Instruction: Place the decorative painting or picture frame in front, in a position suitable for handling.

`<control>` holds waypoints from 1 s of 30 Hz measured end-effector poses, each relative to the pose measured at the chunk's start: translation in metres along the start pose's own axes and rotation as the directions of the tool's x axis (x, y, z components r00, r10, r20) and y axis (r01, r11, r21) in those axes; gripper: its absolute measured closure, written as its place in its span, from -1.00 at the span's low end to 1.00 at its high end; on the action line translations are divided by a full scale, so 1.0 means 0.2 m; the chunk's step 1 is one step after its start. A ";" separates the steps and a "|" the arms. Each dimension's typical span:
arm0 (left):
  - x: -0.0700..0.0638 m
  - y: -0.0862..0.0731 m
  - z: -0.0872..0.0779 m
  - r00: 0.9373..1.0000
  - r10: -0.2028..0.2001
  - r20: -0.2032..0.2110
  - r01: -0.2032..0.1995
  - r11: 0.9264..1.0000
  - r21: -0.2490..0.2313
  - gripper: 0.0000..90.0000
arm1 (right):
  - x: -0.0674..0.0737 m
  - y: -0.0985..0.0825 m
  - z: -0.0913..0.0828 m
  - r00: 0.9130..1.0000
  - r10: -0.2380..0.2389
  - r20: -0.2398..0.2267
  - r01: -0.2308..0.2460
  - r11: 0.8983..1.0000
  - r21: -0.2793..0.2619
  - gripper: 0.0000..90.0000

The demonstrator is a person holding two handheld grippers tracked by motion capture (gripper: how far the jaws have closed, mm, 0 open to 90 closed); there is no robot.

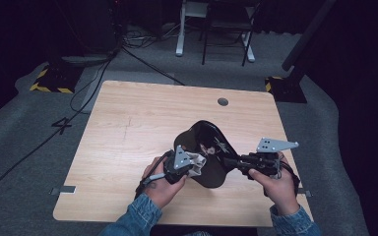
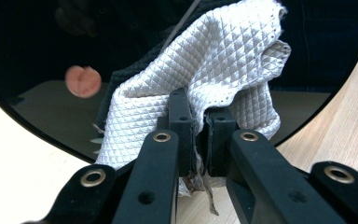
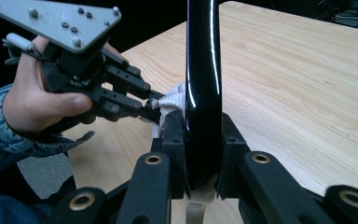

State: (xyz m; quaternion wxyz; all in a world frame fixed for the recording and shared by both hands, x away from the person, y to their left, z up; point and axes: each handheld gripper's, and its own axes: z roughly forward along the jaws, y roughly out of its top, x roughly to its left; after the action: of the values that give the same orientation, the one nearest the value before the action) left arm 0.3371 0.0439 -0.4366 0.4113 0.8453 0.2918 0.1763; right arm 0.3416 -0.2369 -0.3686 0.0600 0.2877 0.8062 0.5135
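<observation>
A: Worktop [image 1: 128, 123], pale wood, carries the whole scene. What's the biggest piece on it?

B: A glossy black plate [image 1: 207, 147], held on edge near the front of the worktop, between the two hands. Nothing lying in it; the face seen in the left gripper view is dark and mirror-like, with one small pinkish spot [image 2: 82, 80] on it.

A: Who holds the plate?

B: Right tongs [image 3: 204, 135]. Jaws clamped on the plate's rim, one pad each side, plate standing upright between them in the right gripper view.

A: And the left?

B: Left tongs [image 2: 199, 135] pinched together on a white quilted cloth [image 2: 214, 70]. The cloth bunches up past the jaw tips and lies against the plate's face. In the right gripper view it sits touching the plate's left side.

A: Hands?

B: Both in denim sleeves [image 1: 138, 216], coming in from the near edge.
</observation>
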 end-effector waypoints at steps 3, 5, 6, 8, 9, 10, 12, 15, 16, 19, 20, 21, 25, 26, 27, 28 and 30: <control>-0.01 0.00 0.00 1.000 0.011 -0.004 -0.011 1.000 -0.004 0.88 | 0.00 0.00 0.00 1.000 0.000 0.003 0.000 1.000 0.000 0.75; -0.02 0.01 0.00 1.000 0.015 0.000 -0.015 1.000 -0.024 0.88 | 0.00 0.00 0.00 1.000 0.002 0.006 -0.002 1.000 -0.001 0.75; -0.03 0.02 -0.01 1.000 0.025 0.002 -0.024 0.999 -0.037 0.88 | 0.00 0.00 0.00 1.000 0.003 0.009 -0.003 1.000 -0.001 0.75; -0.05 0.05 -0.02 0.999 0.039 0.002 -0.039 0.997 -0.064 0.88 | 0.00 0.00 0.00 1.000 0.000 0.013 0.000 1.000 -0.001 0.75; -0.05 0.07 -0.03 0.999 0.044 0.003 -0.044 0.996 -0.077 0.88 | 0.01 0.00 0.00 1.000 0.002 0.014 -0.002 1.000 0.000 0.75; -0.06 0.08 -0.03 0.999 0.051 0.003 -0.051 0.995 -0.086 0.88 | 0.01 0.00 0.00 1.000 0.002 0.015 -0.002 1.000 0.000 0.75; -0.07 0.11 -0.04 0.998 0.061 0.002 -0.061 0.993 -0.100 0.88 | 0.01 0.00 0.00 1.000 0.002 0.014 -0.002 1.000 -0.001 0.75; -0.08 0.11 -0.04 0.998 0.068 -0.002 -0.068 0.993 -0.100 0.88 | 0.00 0.00 0.00 1.000 0.005 0.016 -0.005 1.000 -0.003 0.75; -0.08 0.11 -0.04 0.998 0.067 0.003 -0.066 0.993 -0.102 0.88 | 0.00 0.00 0.00 1.000 0.007 0.017 -0.007 1.000 -0.002 0.75; -0.09 0.10 -0.02 0.998 0.065 0.017 -0.063 0.993 -0.102 0.88 | 0.00 0.00 0.00 1.000 0.011 0.018 -0.011 1.000 -0.001 0.75; -0.09 0.10 -0.02 0.998 0.067 0.020 -0.064 0.993 -0.102 0.88 | 0.00 0.00 0.00 1.000 0.010 0.018 -0.010 1.000 -0.001 0.75; -0.08 0.09 -0.01 0.998 0.066 0.022 -0.064 0.993 -0.100 0.88 | 0.00 -0.01 0.00 1.000 0.009 0.019 -0.009 1.000 -0.002 0.75; -0.09 0.06 0.02 0.998 0.056 0.036 -0.053 0.995 -0.081 0.88 | -0.01 -0.01 0.00 1.000 0.014 0.020 -0.014 1.000 -0.004 0.75; -0.08 0.05 0.03 0.998 0.056 0.038 -0.053 0.996 -0.073 0.88 | -0.01 -0.01 0.00 1.000 0.015 0.021 -0.015 1.000 -0.004 0.75; -0.08 0.05 0.03 0.998 0.053 0.041 -0.049 0.996 -0.072 0.88 | -0.01 -0.01 0.00 1.000 0.015 0.022 -0.015 1.000 -0.004 0.75; -0.08 0.04 0.04 0.998 0.052 0.042 -0.049 0.997 -0.064 0.88 | -0.01 -0.01 0.00 1.000 0.017 0.021 -0.017 1.000 -0.003 0.75; -0.08 0.03 0.05 0.998 0.047 0.046 -0.044 0.997 -0.056 0.88 | -0.02 -0.01 -0.01 1.000 0.016 0.019 -0.016 1.000 -0.005 0.75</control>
State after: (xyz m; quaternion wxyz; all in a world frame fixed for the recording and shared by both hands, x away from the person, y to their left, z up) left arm 0.3327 0.0249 -0.4382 0.4369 0.8441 0.2577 0.1736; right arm 0.3438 -0.2402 -0.3701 0.0643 0.2991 0.8020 0.5130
